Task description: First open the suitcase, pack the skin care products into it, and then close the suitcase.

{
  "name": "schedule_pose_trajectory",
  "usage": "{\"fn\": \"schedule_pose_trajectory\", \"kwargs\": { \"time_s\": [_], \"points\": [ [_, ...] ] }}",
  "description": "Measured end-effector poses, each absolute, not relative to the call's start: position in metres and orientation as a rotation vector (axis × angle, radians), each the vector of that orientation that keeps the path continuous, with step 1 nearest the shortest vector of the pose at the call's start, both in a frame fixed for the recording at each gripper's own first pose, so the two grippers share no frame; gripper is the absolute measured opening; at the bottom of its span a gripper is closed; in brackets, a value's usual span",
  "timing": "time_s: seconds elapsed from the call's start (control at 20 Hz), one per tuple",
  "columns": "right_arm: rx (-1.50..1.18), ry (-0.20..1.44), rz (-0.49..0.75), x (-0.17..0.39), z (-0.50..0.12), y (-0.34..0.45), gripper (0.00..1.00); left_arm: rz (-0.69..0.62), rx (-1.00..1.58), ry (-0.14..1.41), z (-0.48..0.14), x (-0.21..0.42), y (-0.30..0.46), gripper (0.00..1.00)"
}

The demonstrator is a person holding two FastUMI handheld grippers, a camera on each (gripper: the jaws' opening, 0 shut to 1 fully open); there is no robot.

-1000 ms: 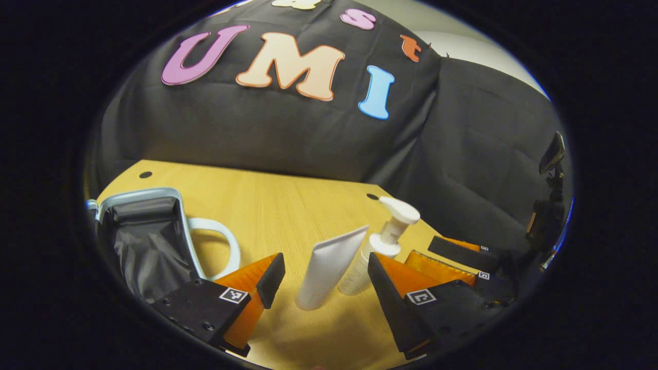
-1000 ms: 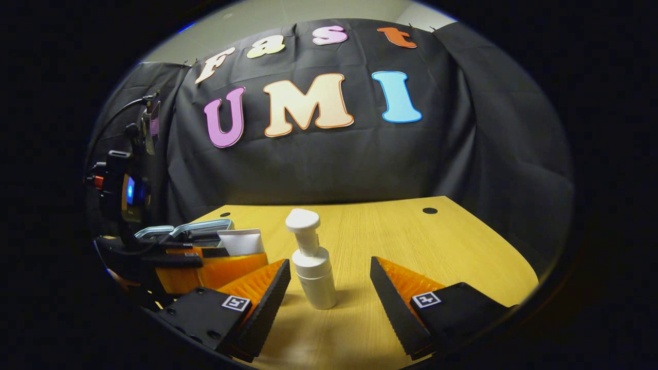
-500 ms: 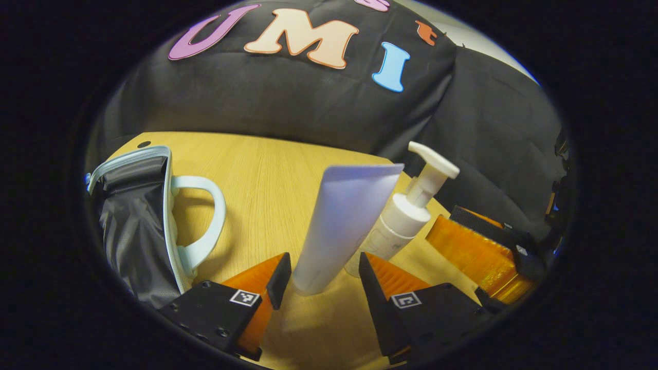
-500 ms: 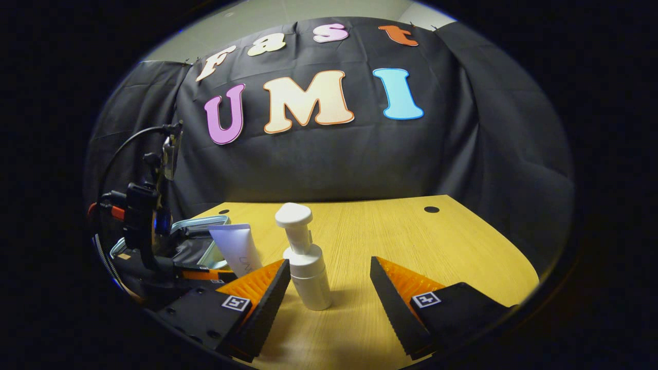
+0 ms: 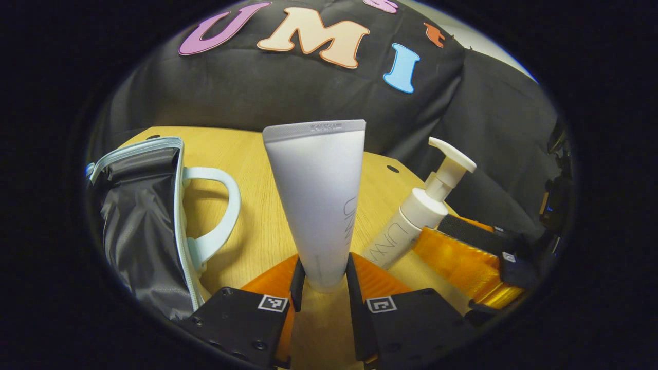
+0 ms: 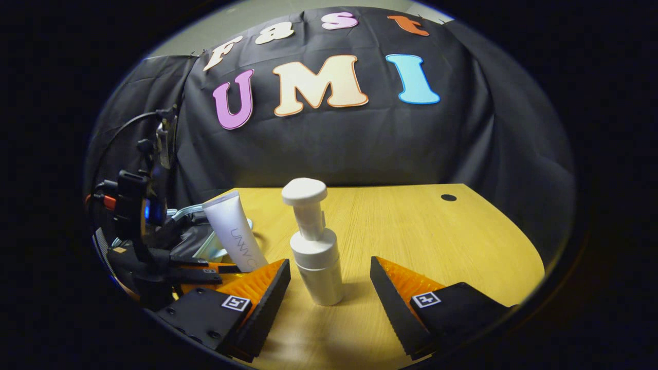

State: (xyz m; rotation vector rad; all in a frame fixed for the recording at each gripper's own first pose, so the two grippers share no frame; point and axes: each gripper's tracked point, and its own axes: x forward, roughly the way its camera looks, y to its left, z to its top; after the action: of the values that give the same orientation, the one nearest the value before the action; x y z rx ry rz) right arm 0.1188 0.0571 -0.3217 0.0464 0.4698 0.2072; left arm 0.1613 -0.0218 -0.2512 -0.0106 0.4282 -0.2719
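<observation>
Closed since before: left gripper fingers clamp tube base.

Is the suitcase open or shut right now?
Open: in the left gripper view the suitcase shows its dark lining inside the unzipped rim, beside the tube.

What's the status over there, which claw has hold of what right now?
Left gripper shut on the white tube. Right gripper open around the pump bottle, not touching. Suitcase open. Nothing in the way.
</observation>
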Motion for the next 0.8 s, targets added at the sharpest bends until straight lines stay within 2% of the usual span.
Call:
{"fn": "schedule_pose_trajectory", "kwargs": {
  "time_s": [0.05, 0.15, 0.25, 0.3, 0.35, 0.4, 0.6, 0.65, 0.7, 0.8],
  "points": [
    [0.044, 0.478, 0.216, 0.121, -0.326, 0.06, 0.98, -0.276, -0.017, 0.43, -0.246, 0.16, -0.021, 0.44],
    [0.037, 0.474, 0.228, 0.125, -0.33, 0.064, 0.98, -0.287, -0.028, 0.424, -0.233, 0.152, -0.022, 0.43],
    [0.037, 0.476, 0.229, 0.129, -0.335, 0.067, 0.85, -0.292, -0.035, 0.41, -0.217, 0.145, -0.019, 0.41],
    [0.042, 0.484, 0.23, 0.132, -0.339, 0.069, 0.74, -0.289, -0.042, 0.406, -0.21, 0.141, -0.015, 0.41],
    [0.039, 0.485, 0.225, 0.134, -0.339, 0.069, 0.71, -0.282, -0.053, 0.402, -0.203, 0.135, -0.01, 0.43],
    [0.037, 0.489, 0.235, 0.134, -0.341, 0.072, 0.64, -0.274, -0.065, 0.399, -0.195, 0.129, -0.005, 0.41],
    [0.0, 0.506, 0.255, 0.133, -0.338, 0.08, 0.61, -0.238, -0.117, 0.398, -0.162, 0.112, 0.022, 0.41],
    [0.007, 0.501, 0.256, 0.132, -0.332, 0.082, 0.6, -0.227, -0.118, 0.398, -0.153, 0.108, 0.032, 0.38],
    [0.017, 0.497, 0.257, 0.132, -0.324, 0.088, 0.61, -0.217, -0.113, 0.391, -0.144, 0.105, 0.042, 0.43],
    [0.015, 0.486, 0.28, 0.133, -0.304, 0.106, 0.61, -0.186, -0.094, 0.399, -0.132, 0.098, 0.065, 0.41]
  ]
}}
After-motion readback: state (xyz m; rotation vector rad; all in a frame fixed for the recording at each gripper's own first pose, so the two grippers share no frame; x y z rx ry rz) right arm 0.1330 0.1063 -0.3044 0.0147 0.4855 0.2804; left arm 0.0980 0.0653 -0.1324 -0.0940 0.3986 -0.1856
